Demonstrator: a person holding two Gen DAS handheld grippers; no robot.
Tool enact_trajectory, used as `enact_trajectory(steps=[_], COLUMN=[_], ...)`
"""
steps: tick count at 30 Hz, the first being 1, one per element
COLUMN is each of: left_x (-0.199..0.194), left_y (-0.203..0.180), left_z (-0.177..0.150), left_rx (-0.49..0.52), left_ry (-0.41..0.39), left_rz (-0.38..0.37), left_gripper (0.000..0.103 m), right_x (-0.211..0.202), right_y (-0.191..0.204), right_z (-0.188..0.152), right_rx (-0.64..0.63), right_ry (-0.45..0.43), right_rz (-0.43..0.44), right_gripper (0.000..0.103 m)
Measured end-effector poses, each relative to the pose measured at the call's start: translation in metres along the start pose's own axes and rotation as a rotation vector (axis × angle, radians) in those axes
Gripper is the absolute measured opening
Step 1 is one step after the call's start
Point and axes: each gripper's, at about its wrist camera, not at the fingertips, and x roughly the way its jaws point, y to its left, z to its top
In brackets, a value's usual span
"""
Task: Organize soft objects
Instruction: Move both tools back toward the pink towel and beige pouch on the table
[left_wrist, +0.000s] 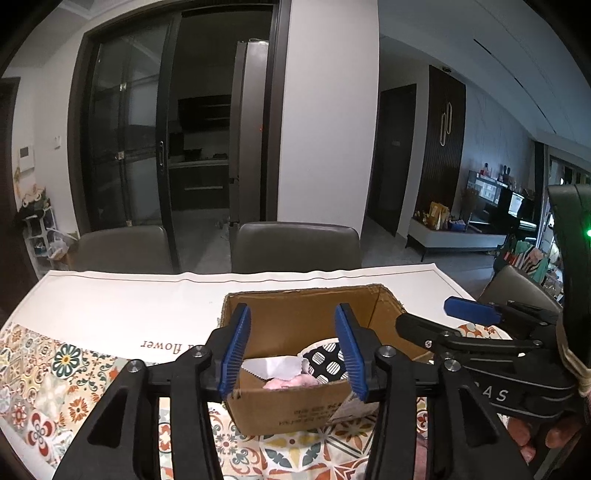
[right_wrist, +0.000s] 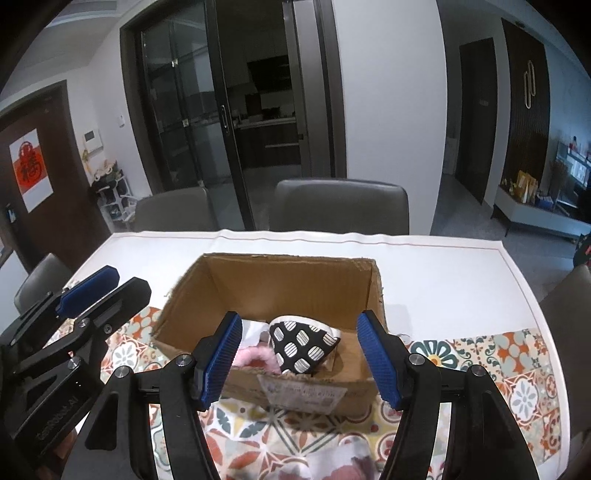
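Cardboard box (right_wrist: 273, 280) ahead of both grippers, left gripper (left_wrist: 293, 350) and right gripper (right_wrist: 301, 360) spread and empty; risk: pads snagging the near wall, dragging it across the worktop (right_wrist: 424, 266).

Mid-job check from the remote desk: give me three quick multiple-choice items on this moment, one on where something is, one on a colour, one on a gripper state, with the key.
1. Where does the black-and-white dotted pouch lie?
A. on a chair
B. inside the cardboard box
C. on the bare tablecloth

2. What colour are the fingers of the right gripper?
A. blue
B. red
C. yellow

3. How does the left gripper stand?
A. shut on the pouch
B. shut on the box wall
C. open, holding nothing

Key: 1 B, the pouch rests on the box floor beside a pink fluffy item. 2 A, both ribbed pads are blue. 3 C, its fingers stand wide apart with only the box seen between them.
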Motion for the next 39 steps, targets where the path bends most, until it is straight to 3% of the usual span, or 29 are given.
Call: enact_trajectory(steps=[7, 17, 39], left_x=[-0.023, -0.041, -0.060], left_y=[-0.008, -0.020, -0.046], left_z=[-0.005, -0.029, -0.098], left_rx=[0.017, 0.007, -0.009], left_ry=[-0.004, 0.053, 0.243], left_rz=[0.014, 0.016, 0.023], left_gripper=[0.053, 0.055, 0.058], right_x=[-0.026, -0.050, -0.063], right_y=[0.001, 0.000, -0.023], right_z=[-0.007, -0.029, -0.099], right_rx=[0.002, 0.014, 0.033], right_ry=[-0.024, -0.018, 0.113], right_rz=[-0.010, -0.005, 0.014], right_gripper=[0.066, 0.066, 0.066])
